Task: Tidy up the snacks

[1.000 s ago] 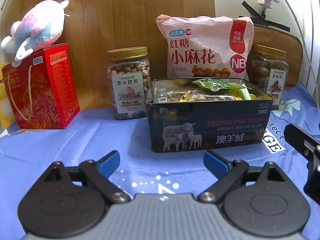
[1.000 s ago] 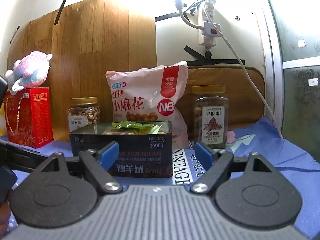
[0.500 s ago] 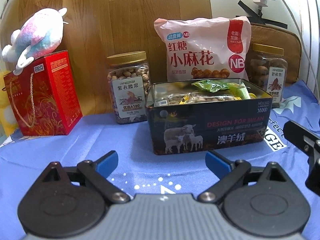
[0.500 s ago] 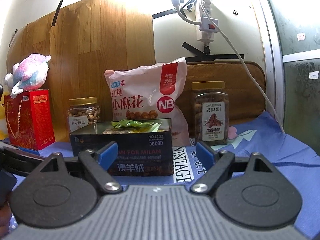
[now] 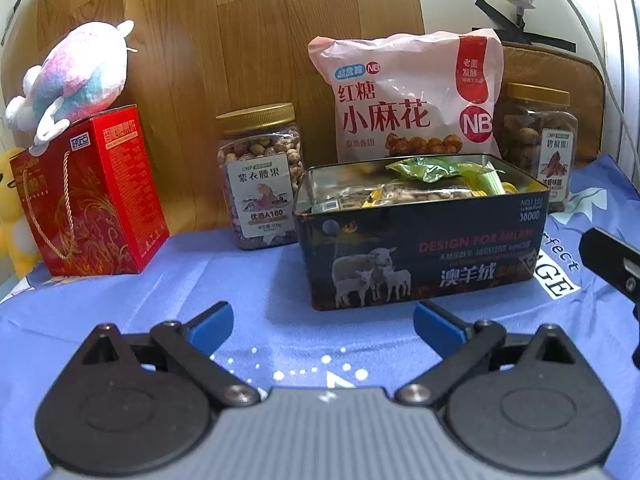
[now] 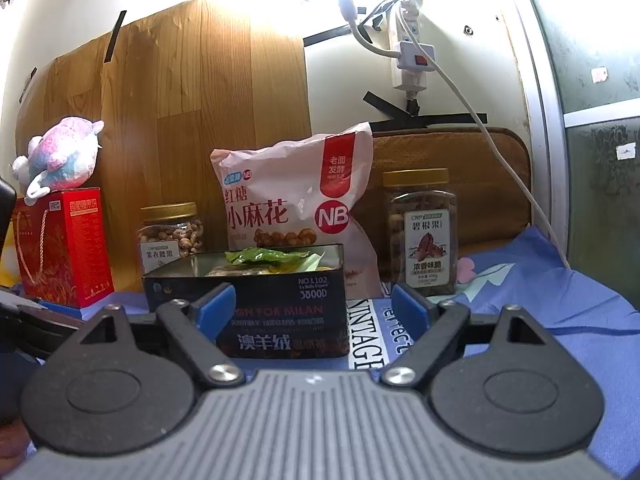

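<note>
Both claws, left claw (image 5: 322, 320) and right claw (image 6: 313, 304), are wide open and hold nothing. The dark metal tin with sheep (image 5: 420, 248) sits open-topped on the desk, so small snack packets (image 5: 424, 184) can go in.

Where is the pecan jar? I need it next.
In the right wrist view, the pecan jar stands right of the pink snack bag, behind the tin.

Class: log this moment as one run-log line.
left tongs: open, empty | right tongs: open, empty | tin: lidless, snacks inside
</note>
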`<state>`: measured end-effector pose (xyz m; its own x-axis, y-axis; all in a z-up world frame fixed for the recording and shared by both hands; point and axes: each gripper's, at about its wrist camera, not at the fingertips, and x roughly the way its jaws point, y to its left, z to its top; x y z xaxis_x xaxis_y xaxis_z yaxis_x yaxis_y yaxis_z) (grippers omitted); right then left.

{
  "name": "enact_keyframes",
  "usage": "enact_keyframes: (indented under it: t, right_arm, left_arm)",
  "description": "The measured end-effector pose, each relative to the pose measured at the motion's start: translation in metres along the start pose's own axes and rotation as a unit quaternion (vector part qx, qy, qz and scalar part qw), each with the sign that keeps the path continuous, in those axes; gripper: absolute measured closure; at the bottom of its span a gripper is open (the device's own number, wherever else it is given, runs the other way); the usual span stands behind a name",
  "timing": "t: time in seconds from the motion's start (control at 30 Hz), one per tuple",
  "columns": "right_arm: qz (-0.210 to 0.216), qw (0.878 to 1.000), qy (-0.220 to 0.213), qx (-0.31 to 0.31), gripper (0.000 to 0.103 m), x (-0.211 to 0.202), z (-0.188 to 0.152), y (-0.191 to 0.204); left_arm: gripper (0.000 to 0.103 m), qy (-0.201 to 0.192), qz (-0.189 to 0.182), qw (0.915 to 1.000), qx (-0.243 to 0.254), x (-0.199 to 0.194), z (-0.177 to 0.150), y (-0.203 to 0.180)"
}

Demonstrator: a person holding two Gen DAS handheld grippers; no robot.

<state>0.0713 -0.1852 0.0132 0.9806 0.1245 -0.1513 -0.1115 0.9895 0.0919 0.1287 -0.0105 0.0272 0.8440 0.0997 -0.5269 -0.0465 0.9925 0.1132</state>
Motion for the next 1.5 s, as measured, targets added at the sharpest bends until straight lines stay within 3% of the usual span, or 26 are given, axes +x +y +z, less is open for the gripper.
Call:
enact_keyframes:
  t: [0.8, 1.5]
  right_arm:
    - [0.012, 1.0, 0.005, 0.016, 0.015, 0.001, 0.0001, -0.0025]
    - [0.012, 1.0, 0.001, 0.023, 0.015, -0.001, 0.0008, -0.0039]
  left_arm:
    - [0.0, 0.013, -0.002, 0.9998, 0.015, 0.005, -0.0017, -0.0028]
    - [0.0, 0.006, 0.027, 0.9991, 0.031, 0.0033, -0.0016, -0.0065]
